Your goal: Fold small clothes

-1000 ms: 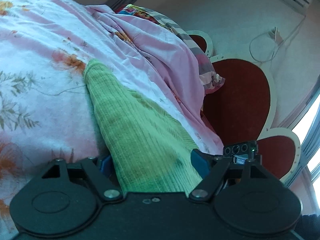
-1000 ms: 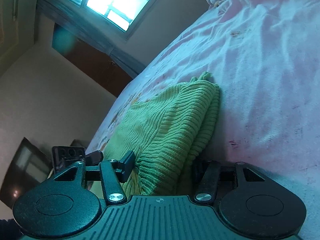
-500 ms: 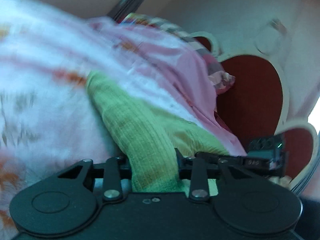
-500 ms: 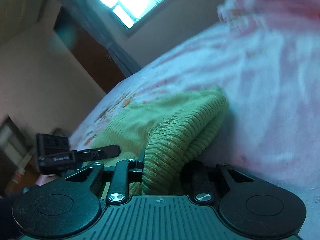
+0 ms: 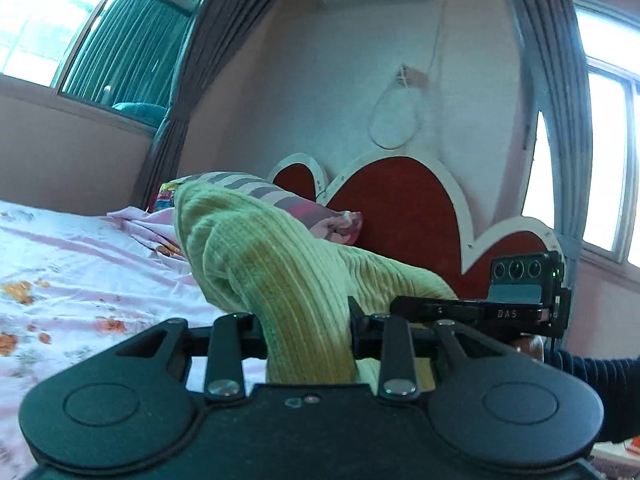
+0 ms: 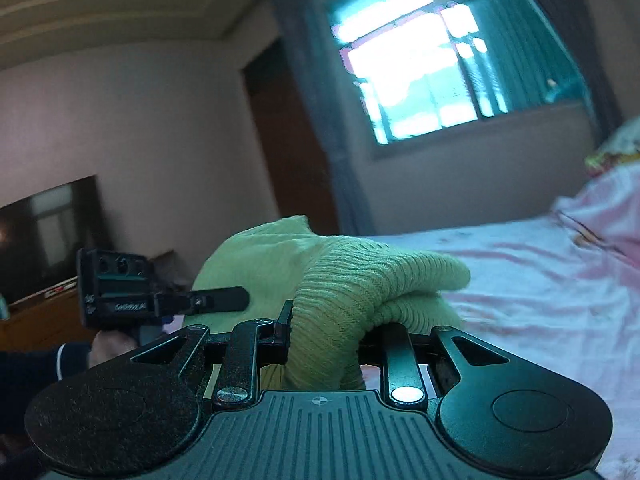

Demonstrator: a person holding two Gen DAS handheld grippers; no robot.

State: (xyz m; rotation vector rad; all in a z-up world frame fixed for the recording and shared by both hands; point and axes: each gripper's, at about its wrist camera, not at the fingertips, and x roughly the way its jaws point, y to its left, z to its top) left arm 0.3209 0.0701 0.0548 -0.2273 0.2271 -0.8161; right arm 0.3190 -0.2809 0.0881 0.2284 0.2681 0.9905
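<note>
A light green ribbed knit garment [image 5: 280, 264] hangs lifted above the bed, bunched and draped over the fingers. My left gripper [image 5: 308, 326] is shut on one folded edge of it. The right wrist view has the same green garment [image 6: 360, 280] pinched in my right gripper [image 6: 326, 338], which is shut on it. Each view also catches the other gripper beside the cloth: the right gripper [image 5: 400, 306] at the right, the left gripper [image 6: 236, 301] at the left. The fingertips are buried in the knit.
The bed's pink floral sheet [image 5: 80, 272] lies below, with a striped pillow [image 5: 256, 188] and a red heart-shaped headboard [image 5: 400, 208] behind. A dark-sleeved hand [image 6: 112, 344] holds the left gripper. A TV [image 6: 48, 232], a doorway [image 6: 288, 152] and a window [image 6: 440, 68] stand beyond.
Both grippers closed on the green garment's edges while it lay flat, then lifted it off the sheet. Both views swung up from the bed to the walls and levelled out.
</note>
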